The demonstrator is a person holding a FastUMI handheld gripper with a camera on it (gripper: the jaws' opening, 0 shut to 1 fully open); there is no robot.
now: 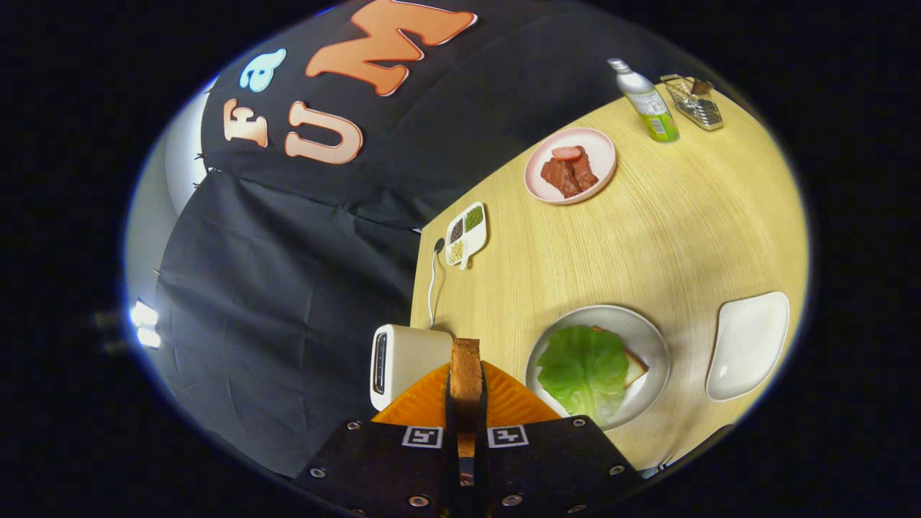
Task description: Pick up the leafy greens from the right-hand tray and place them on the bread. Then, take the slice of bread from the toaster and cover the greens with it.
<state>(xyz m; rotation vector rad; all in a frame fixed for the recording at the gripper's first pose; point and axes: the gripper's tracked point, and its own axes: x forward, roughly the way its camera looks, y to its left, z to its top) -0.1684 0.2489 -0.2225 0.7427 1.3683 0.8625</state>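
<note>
On the wooden table (691,237), greens (584,368) already cover the plated bread (634,368), so the toast (465,370) is held clamped edgewise in the gripper (465,403) for carrying across.

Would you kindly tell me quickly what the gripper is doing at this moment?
Gripper: shut on the slice of bread, held upright between its fingers beside the toaster.

My gripper (466,392) raised above the table, rolled sideways so the tabletop stands tilted, both fingers (504,403) closed tight and pressing the slice of bread (465,368) edge-on, slice upright between them
</note>
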